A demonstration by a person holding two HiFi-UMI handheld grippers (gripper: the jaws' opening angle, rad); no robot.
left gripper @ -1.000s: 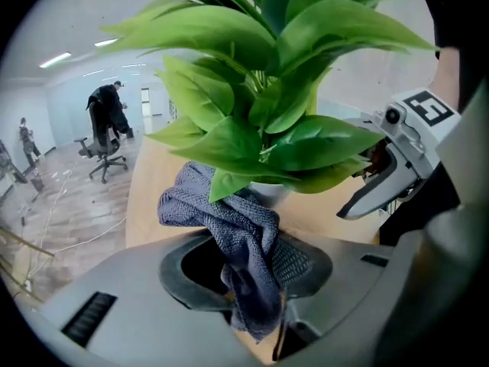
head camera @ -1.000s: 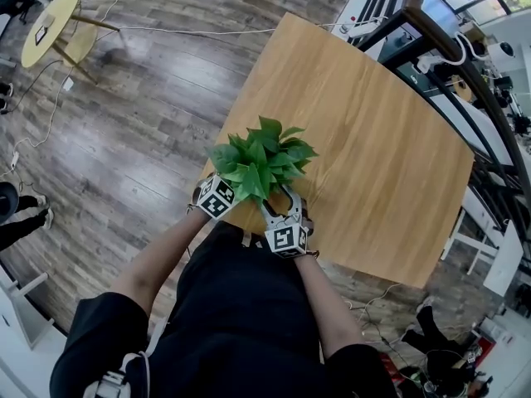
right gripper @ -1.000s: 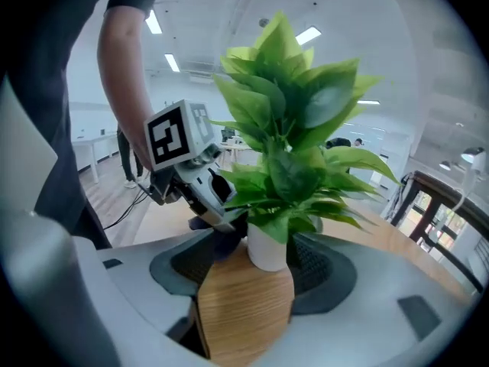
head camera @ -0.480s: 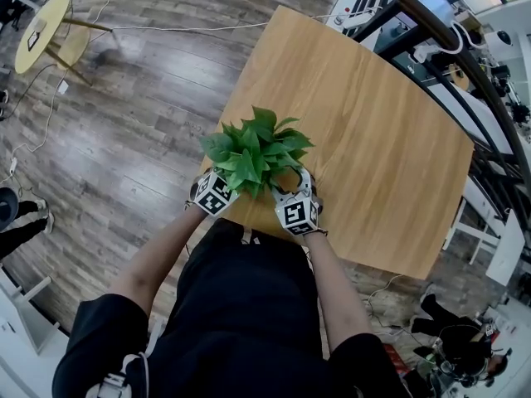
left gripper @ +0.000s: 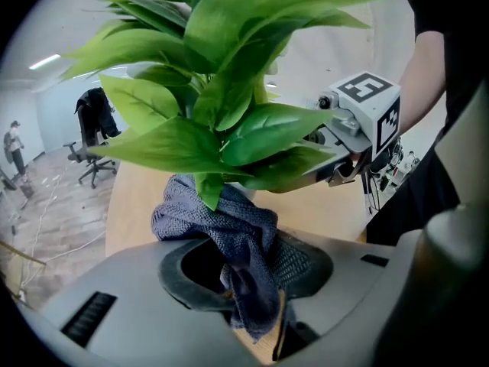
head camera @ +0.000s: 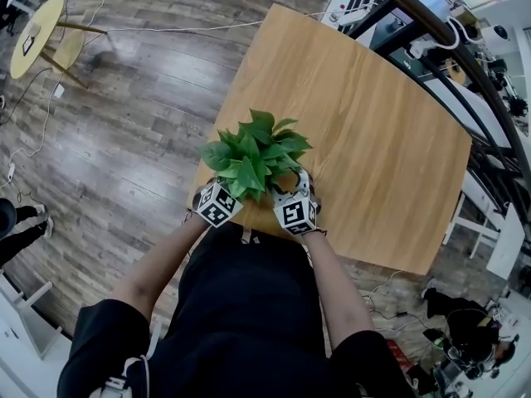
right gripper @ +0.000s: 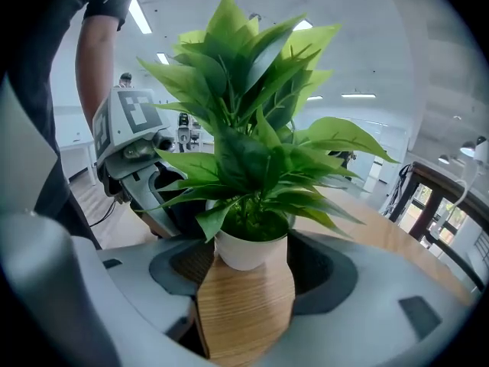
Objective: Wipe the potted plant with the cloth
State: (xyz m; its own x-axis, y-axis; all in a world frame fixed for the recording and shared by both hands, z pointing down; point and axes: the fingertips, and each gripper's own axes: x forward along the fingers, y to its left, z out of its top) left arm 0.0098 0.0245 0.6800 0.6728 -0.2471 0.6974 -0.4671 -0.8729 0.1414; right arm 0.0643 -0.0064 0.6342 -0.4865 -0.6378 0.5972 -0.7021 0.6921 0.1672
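Note:
A leafy green potted plant (head camera: 253, 154) in a white pot (right gripper: 250, 249) stands near the front edge of the wooden table (head camera: 373, 131). My left gripper (left gripper: 246, 275) is shut on a blue-grey cloth (left gripper: 218, 224), which is bunched against the plant's lower leaves (left gripper: 229, 140) from the left. My right gripper (right gripper: 246, 270) is at the plant's right, and its jaws sit against both sides of the pot. In the head view, the left gripper (head camera: 229, 194) and right gripper (head camera: 290, 192) flank the plant, their tips hidden under the foliage.
The table's front edge (head camera: 274, 237) lies just behind both grippers, with the person's body close to it. Dark wooden floor (head camera: 124, 123) spreads to the left, with a small round yellow table (head camera: 33, 25) far off. Black railings and desks (head camera: 448, 48) run along the right.
My right gripper has moved forward from the table edge up to the pot. The left gripper with the cloth stayed at the plant's left side, shifting only slightly.

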